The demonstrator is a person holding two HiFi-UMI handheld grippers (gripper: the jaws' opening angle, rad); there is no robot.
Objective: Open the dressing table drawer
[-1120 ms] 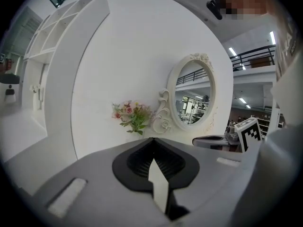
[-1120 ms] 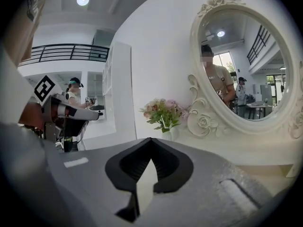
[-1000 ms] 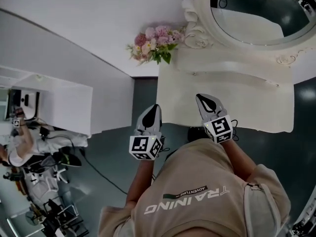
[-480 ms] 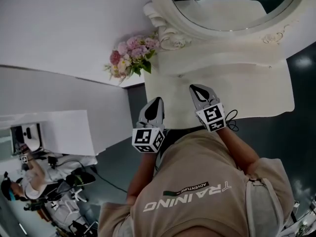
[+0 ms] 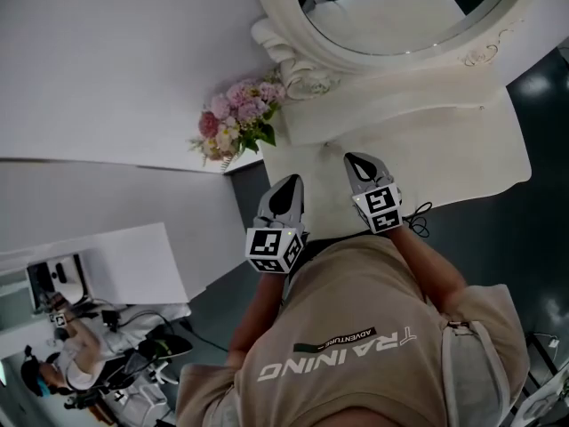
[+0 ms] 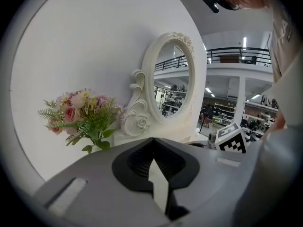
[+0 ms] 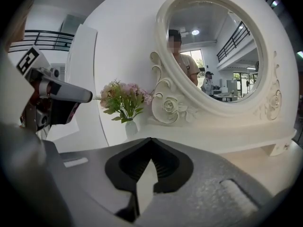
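Two shut, empty sets of jaws, my left gripper [image 5: 288, 187] and right gripper [image 5: 356, 164], hang over the dressing table's [image 5: 444, 163] near edge, so I'm at the reaching step and must next find the drawer, unseen, probably just underneath.

Pink-and-cream flower bouquet with green leaves [image 5: 238, 124] in small white vase [image 7: 131, 128], just beside scroll of white carved oval mirror frame [image 5: 307, 78]. Plain white wall [image 5: 116, 60] behind. Dark glossy floor [image 5: 542, 229]. Second person [image 5: 67, 363] lower left, among black cables [image 5: 182, 323].
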